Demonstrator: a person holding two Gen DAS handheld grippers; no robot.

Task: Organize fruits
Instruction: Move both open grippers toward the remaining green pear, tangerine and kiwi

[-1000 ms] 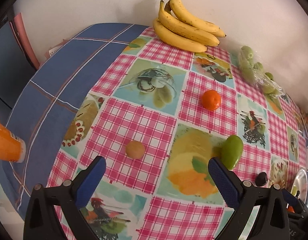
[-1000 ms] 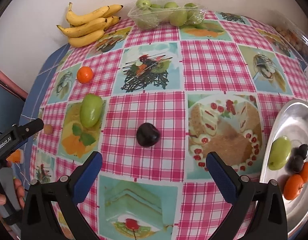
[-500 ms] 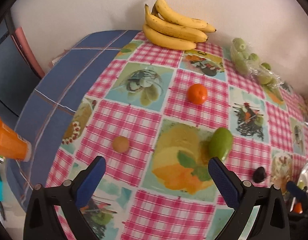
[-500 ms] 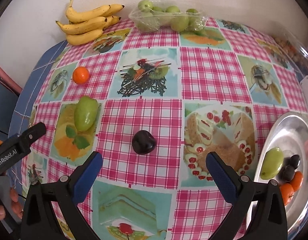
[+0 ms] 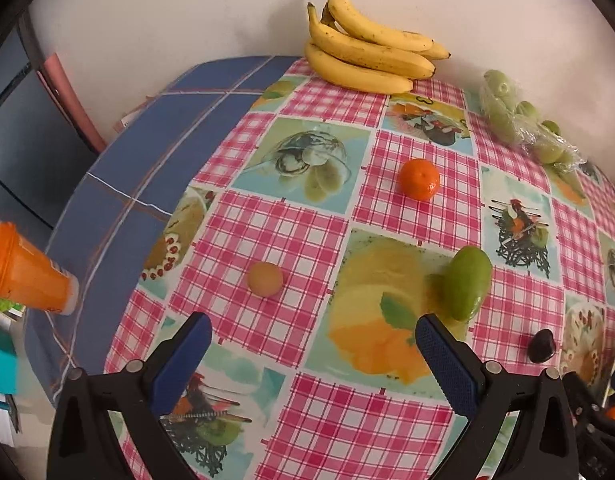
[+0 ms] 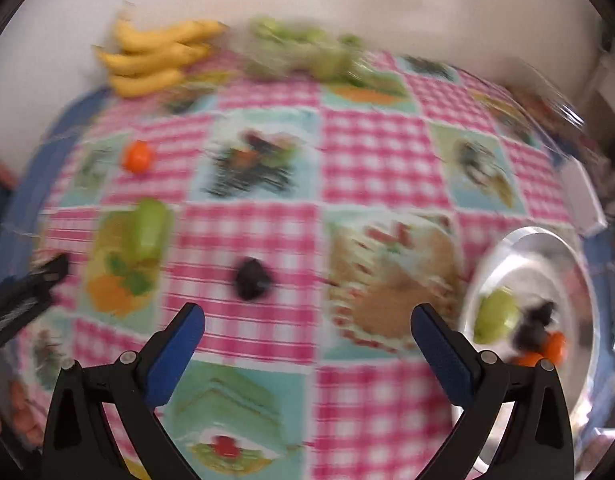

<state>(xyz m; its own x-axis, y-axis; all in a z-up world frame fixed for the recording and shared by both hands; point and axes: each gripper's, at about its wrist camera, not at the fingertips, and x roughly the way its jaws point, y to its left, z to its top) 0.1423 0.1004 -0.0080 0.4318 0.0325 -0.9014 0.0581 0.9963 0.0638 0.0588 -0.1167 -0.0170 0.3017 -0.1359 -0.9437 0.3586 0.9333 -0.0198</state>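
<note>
My left gripper (image 5: 313, 344) is open and empty above the table. A small tan round fruit (image 5: 266, 278) lies just beyond its left finger. A green mango (image 5: 466, 282) lies past its right finger, an orange (image 5: 419, 179) farther off, a dark plum (image 5: 541, 345) at the right. My right gripper (image 6: 307, 332) is open and empty; the view is blurred. The plum (image 6: 252, 278) lies ahead of it, the mango (image 6: 149, 226) and orange (image 6: 137, 156) to the left. A silver plate (image 6: 567, 256) at the right holds a green fruit (image 6: 497, 314), dark plums and oranges.
A banana bunch (image 5: 371, 58) and a bag of green fruits (image 5: 523, 126) lie at the back by the wall. An orange cup (image 5: 25, 270) stands off the table's left edge. The left gripper shows in the right wrist view (image 6: 23, 300) at the left.
My left gripper has moved nearer the tan fruit and the mango. My right gripper has pulled back and is moving, so its view is blurred. Both stayed open.
</note>
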